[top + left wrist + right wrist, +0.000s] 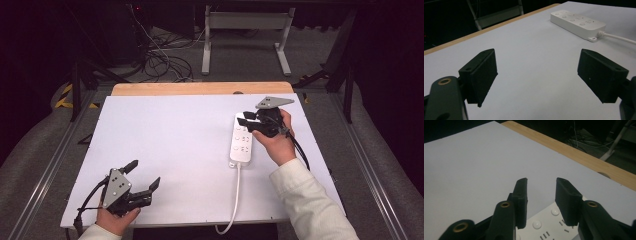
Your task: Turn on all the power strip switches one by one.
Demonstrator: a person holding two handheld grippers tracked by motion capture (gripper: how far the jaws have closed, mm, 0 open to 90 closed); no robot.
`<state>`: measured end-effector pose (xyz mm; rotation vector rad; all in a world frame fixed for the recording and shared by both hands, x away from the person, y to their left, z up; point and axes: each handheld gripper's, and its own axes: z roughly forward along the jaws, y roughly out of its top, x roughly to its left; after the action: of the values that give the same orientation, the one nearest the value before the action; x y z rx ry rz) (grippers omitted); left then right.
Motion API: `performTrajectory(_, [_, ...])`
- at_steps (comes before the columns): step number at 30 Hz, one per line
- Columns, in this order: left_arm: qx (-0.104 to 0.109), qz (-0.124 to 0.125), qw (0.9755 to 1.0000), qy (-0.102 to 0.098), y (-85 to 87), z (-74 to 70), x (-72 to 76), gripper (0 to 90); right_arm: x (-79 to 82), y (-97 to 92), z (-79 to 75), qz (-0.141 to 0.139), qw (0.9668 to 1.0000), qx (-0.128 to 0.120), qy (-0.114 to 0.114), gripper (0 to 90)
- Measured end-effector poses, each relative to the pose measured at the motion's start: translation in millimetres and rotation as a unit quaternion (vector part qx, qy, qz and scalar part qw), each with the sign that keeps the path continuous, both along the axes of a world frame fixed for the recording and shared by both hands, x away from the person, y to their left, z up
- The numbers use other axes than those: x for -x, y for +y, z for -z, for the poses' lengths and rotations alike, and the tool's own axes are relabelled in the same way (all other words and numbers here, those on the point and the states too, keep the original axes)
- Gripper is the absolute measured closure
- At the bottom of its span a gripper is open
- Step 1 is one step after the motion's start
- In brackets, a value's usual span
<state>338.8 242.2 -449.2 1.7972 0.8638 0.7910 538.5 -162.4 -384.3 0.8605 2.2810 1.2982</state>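
Lying on the right half of the white worktop (pixel 165 150), the power strip (pixel 241 140) sits directly beneath the right tool (pixel 248 124), whose jaws hover part-spread over its far end, grasping nothing. It is white and oblong, with round buttons, socket slots and a cord trailing toward the near edge. Well apart at near left, the left tool (pixel 144 176) rests wide open.

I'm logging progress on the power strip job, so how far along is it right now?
Early stage. Done: the power strip lies flat on the white table, its cord trailing toward the near edge. In hand: the right gripper is over the strip's far end, its fingers slightly apart and holding nothing, above the round buttons. Left: any press or grasp. The left gripper waits open at the near left.
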Motion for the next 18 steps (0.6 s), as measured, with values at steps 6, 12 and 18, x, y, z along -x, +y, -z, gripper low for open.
performTrajectory(6, [0.001,-0.001,1.0,-0.002,0.1,-0.9,1.0,16.4,31.4,-20.5,5.5,-0.021,0.9993,-0.029,-0.01,45.0])
performTrajectory(12, [0.002,-0.002,1.0,-0.004,1.9,-2.4,2.2,16.3,66.9,-41.1,25.1,-0.04,0.998,-0.042,-0.027,28.2])
performTrajectory(18, [0.004,0.001,1.0,-0.002,4.0,-2.8,7.0,15.6,98.9,-58.7,59.7,-0.065,0.9966,-0.05,-0.014,21.8])
